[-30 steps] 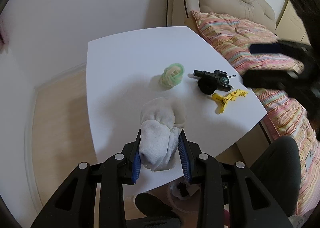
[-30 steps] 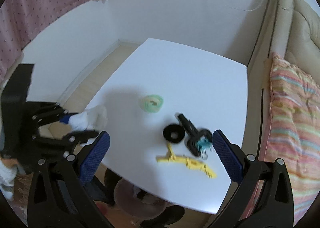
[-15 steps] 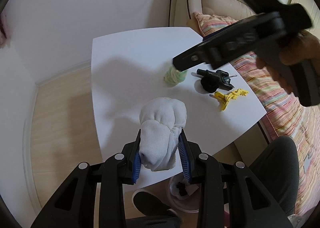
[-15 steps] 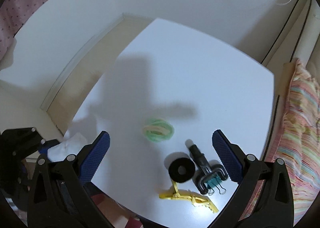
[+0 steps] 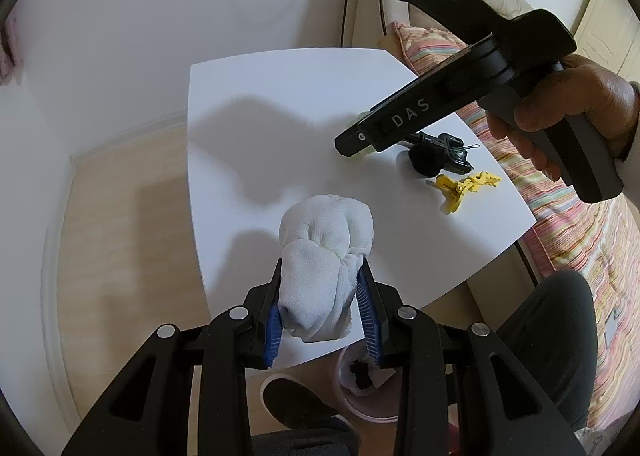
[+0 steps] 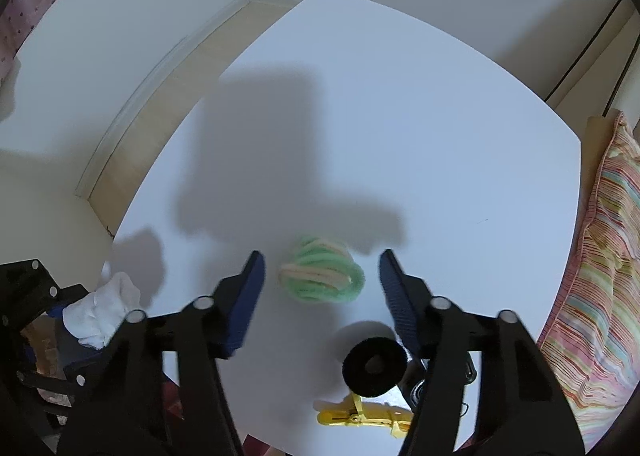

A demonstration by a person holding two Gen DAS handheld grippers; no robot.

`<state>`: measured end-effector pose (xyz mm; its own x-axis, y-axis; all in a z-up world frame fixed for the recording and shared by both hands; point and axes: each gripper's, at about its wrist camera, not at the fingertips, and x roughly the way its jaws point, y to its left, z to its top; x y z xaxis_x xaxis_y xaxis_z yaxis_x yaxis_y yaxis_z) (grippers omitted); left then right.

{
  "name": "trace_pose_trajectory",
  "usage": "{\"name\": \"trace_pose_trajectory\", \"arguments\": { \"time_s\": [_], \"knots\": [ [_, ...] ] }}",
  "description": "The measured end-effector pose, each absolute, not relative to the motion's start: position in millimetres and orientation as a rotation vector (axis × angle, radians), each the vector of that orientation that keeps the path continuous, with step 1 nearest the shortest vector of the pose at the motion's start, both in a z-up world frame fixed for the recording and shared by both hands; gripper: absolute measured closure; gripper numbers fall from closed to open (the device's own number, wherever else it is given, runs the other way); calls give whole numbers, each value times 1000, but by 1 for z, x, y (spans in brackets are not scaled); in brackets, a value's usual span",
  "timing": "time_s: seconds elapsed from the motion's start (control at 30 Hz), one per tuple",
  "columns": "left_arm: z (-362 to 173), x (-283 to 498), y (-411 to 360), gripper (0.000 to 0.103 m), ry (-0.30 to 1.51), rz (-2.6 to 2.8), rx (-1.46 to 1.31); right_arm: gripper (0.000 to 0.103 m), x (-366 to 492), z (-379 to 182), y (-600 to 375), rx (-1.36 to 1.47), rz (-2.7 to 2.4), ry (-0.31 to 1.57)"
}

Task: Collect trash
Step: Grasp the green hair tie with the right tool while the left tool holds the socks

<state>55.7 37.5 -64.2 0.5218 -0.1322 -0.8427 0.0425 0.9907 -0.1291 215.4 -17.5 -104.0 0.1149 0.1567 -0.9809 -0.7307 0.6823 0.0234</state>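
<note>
Just beside table edge, sock gripped

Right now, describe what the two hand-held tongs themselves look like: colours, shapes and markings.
Both are black plastic frames with silver screw heads. The left tongs carry two blue ribbed pads on angular, cut-out fingers. The right tongs have the same blue pads. From the left wrist view its long black body is marked "DAS" in pale letters, shows a green light on top, and has a pistol-style handle in a bare hand.

left tool: black frame, blue ribbed pads, silver screws | right tool: same, "DAS" lettering, green light
</note>
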Motion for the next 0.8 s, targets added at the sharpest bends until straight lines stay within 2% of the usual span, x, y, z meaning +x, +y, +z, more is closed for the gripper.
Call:
{"name": "trace_pose_trajectory", "arguments": {
  "time_s": [0.1, 0.47, 0.8],
  "knots": [
    [-64, 55, 37, 71, 1017, -107, -98, 67, 215, -106, -17, -545, 702, 1299],
    [-59, 52, 32, 71, 1015, -110, -87, 70, 202, -89, -38, -477, 703, 1235],
    [-48, 42, 9, 71, 998, -136, -60, 70, 145, -57, -89, -430, 716, 1124]
  ]
}}
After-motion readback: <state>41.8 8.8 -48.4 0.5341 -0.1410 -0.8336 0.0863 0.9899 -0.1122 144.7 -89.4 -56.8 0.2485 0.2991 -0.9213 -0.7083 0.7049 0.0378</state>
